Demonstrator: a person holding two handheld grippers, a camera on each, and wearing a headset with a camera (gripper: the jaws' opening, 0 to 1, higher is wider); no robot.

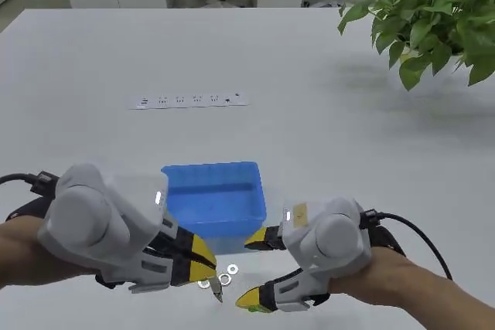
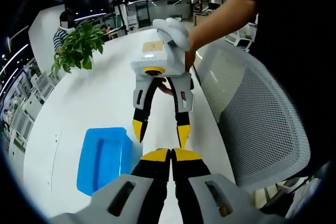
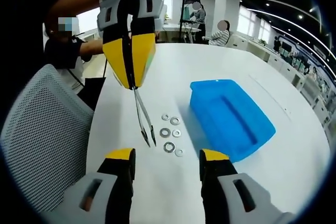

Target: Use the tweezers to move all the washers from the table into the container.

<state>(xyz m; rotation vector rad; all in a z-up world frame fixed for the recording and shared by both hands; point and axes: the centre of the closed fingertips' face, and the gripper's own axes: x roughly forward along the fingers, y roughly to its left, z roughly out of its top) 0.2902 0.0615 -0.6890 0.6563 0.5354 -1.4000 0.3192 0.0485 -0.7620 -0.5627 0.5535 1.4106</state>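
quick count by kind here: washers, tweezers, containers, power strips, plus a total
washers: 6
tweezers: 1
blue container: 1
power strip: 1
total: 9

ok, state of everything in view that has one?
left gripper, shut on the tweezers
right gripper, open, holding nothing
tweezers, tips down beside the washers, gripping none
washers, six loose on the table
container, open, no washers inside
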